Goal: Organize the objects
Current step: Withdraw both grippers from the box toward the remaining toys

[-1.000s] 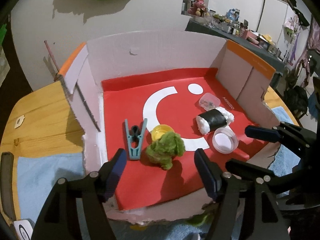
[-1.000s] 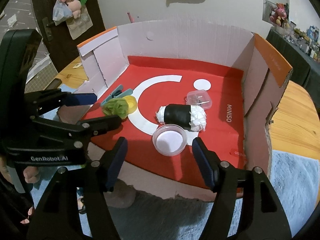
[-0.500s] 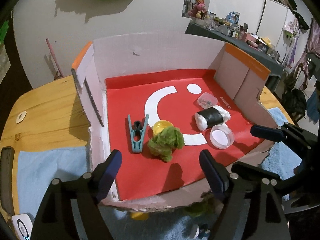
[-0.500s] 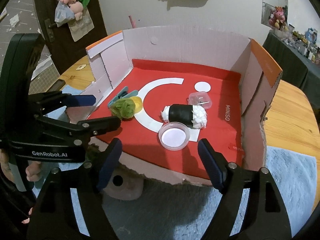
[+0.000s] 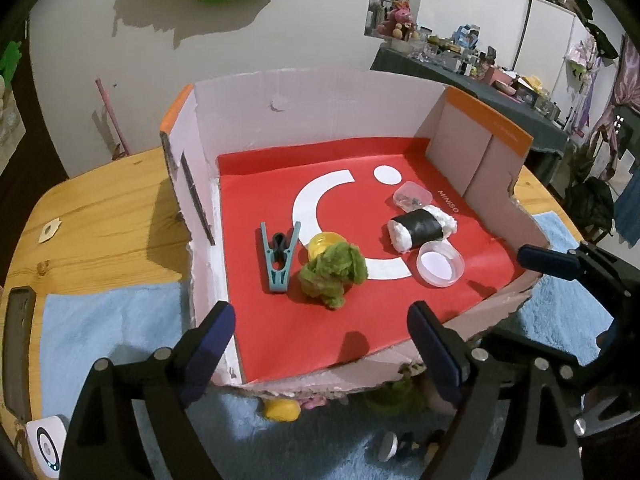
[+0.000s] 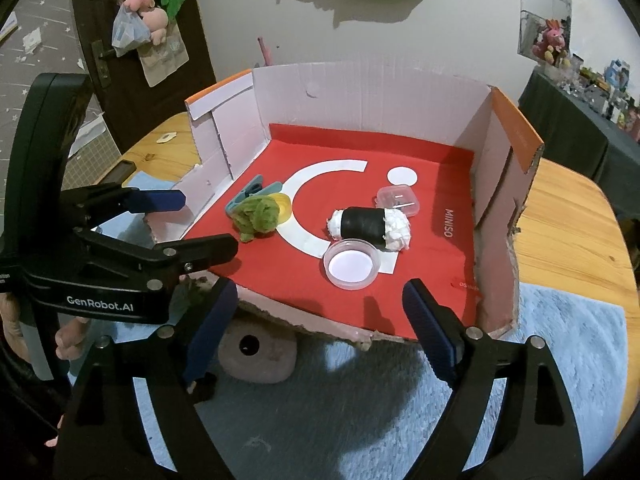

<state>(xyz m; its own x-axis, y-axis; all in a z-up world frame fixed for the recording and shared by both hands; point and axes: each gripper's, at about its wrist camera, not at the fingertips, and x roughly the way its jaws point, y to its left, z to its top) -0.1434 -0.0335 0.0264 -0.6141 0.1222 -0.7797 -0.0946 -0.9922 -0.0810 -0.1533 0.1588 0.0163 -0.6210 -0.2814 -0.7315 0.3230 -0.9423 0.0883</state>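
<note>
Left gripper and right gripper: released (just widened, nothing between), best lowered squarely beyond the red-lined cardboard box front.

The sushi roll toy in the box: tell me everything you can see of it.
The sushi roll toy is a short cylinder lying on its side on the red floor of the box. A smooth black band wraps its middle, and fluffy white stuffing, like rice, bulges from both ends. It looks soft and whole. The clear square case sits just behind it and the round clear lid just in front, both very close; whether they touch it is unclear. Neither hand-held gripper is on it.
</note>
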